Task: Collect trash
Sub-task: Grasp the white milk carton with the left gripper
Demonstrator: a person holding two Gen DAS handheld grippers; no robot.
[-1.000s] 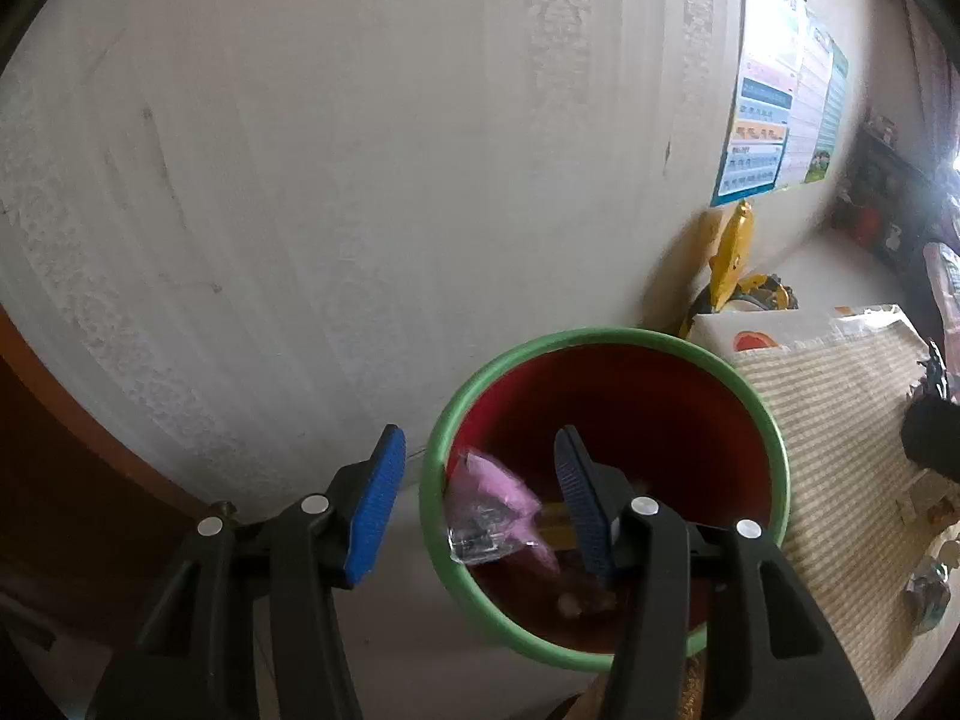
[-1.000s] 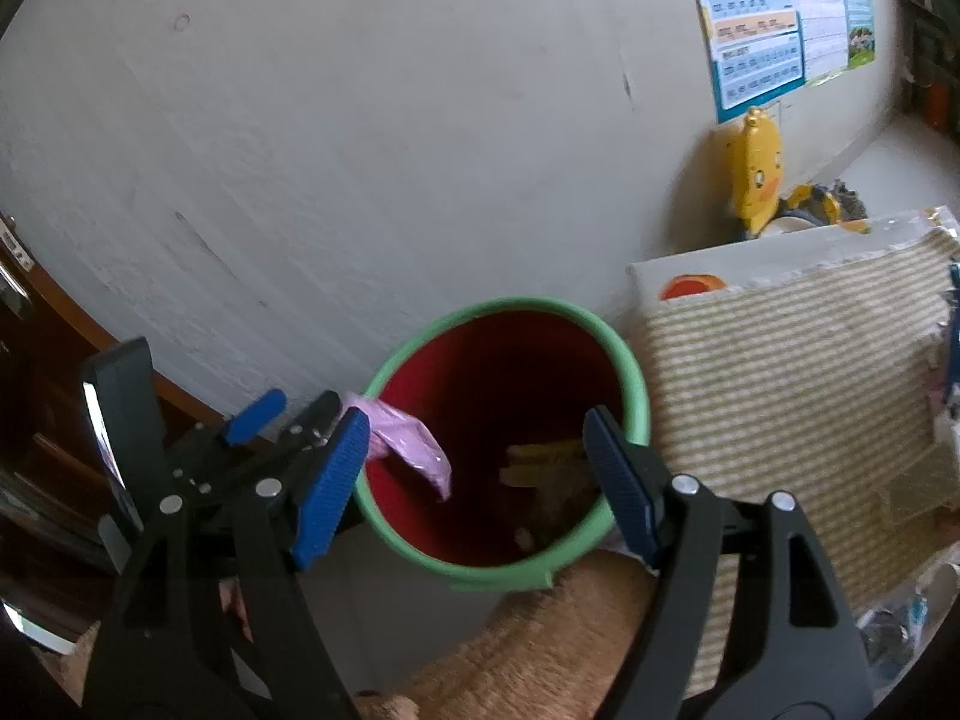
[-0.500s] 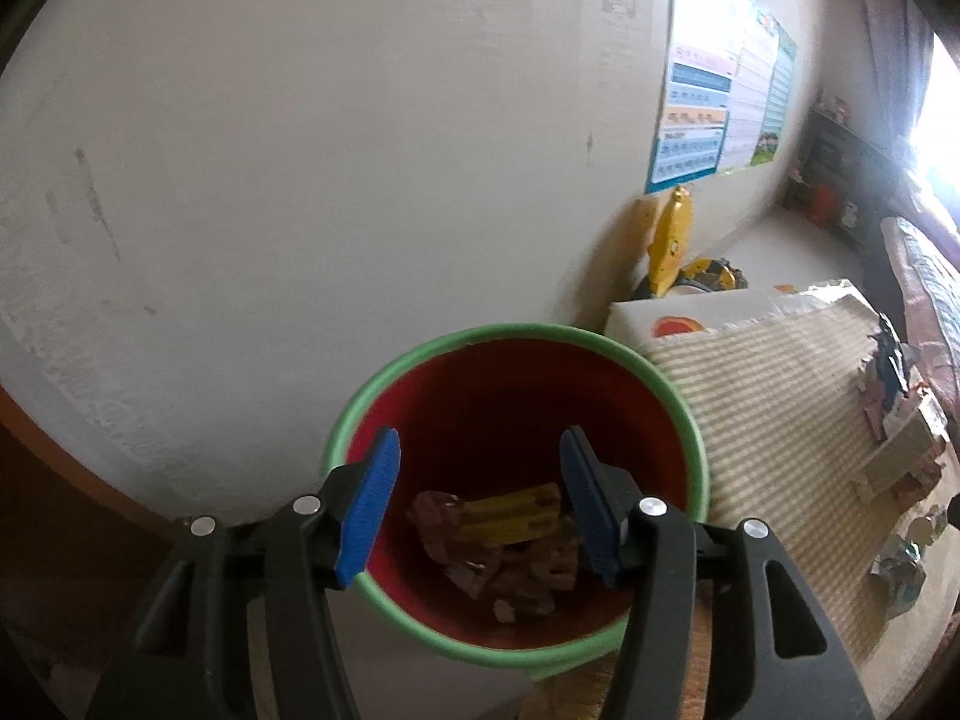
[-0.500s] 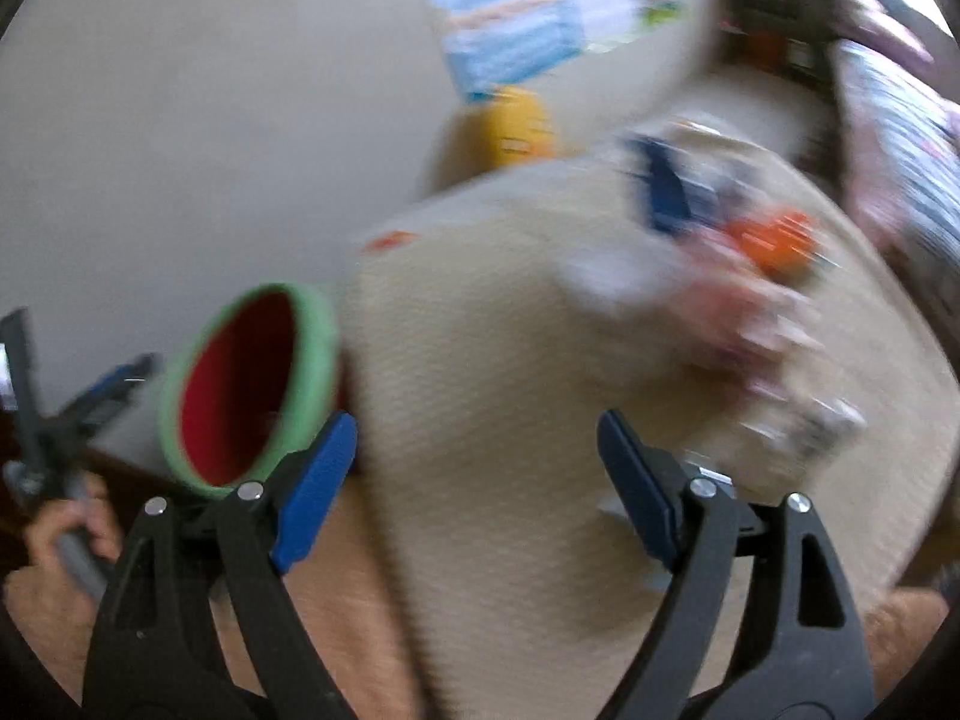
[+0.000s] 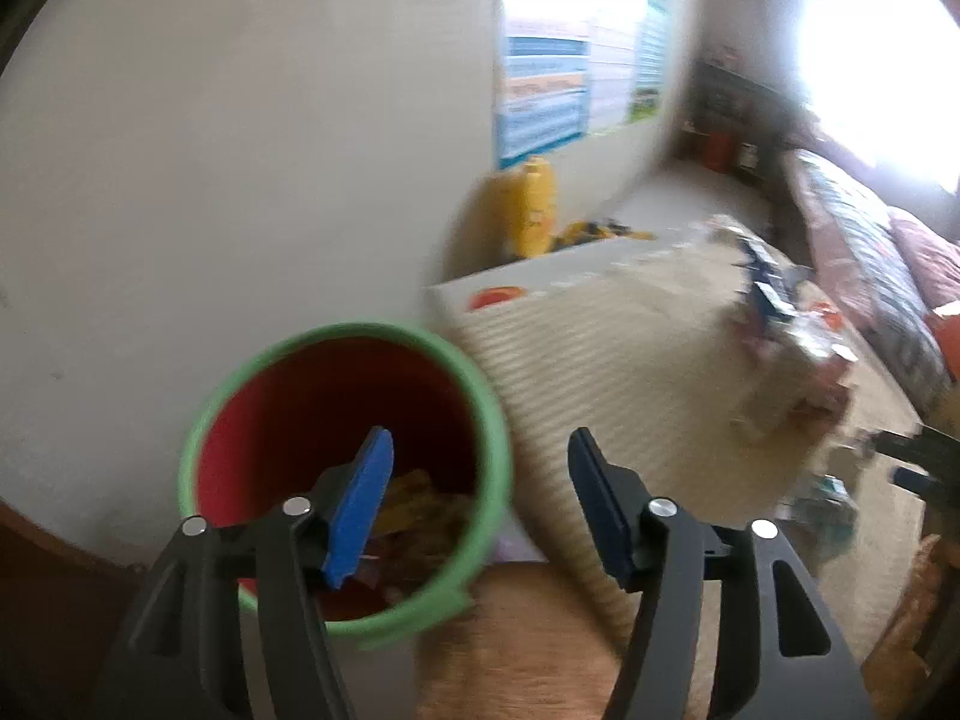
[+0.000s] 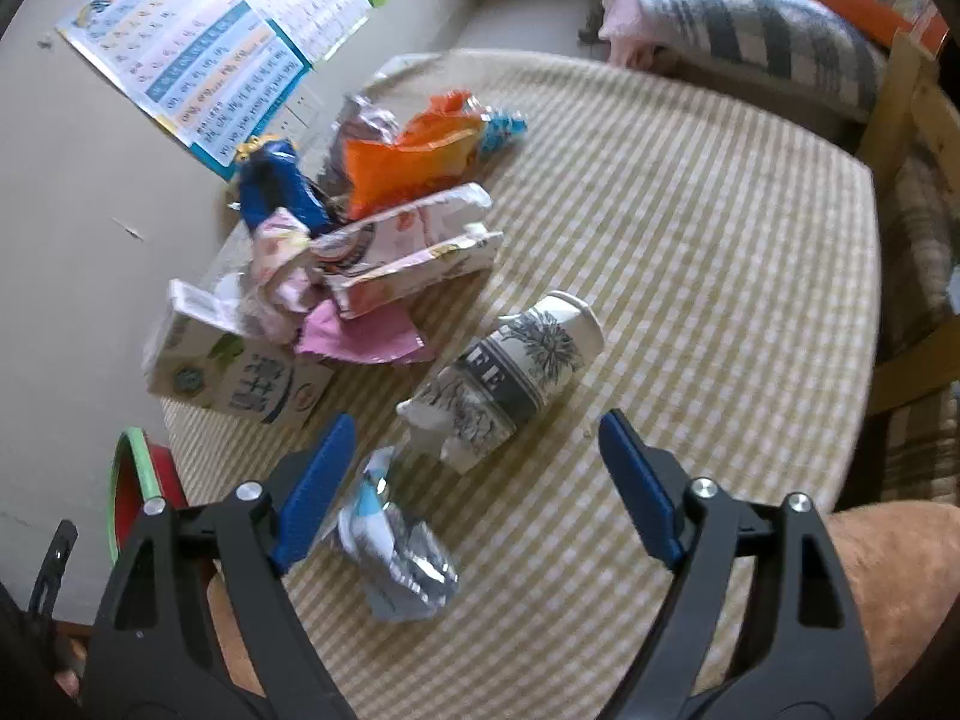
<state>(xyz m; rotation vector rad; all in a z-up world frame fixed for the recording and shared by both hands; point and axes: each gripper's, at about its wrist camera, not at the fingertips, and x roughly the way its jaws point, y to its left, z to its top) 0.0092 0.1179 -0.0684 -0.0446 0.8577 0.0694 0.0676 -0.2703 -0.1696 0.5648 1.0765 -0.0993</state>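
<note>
The right gripper is hovering over the checked tabletop with its jaws wide apart and nothing between them; they have just been opening further. Just below it are lying a crumpled silver wrapper and, beside that, a tipped-over paper cup with a dark printed band. Further off, a heap of trash is sitting together: a milk carton, a pink wrapper, flattened snack boxes, an orange bag and a dark blue packet.

The left gripper is hanging partly over the bin (red inside, green rim), which is standing beside the tabletop's edge against the wall. Its jaws have also just been opening and are standing apart, empty. Wrappers are already lying in the bottom of the bin.

The step in hand looks like the reach for the next piece, with the silver wrapper the nearest candidate. The next move probably calls for lowering the right gripper so its pads straddle the wrapper, then closing gently, since crumpled foil may flatten or slip. The cup lies close enough that it could get nudged and roll.
</note>
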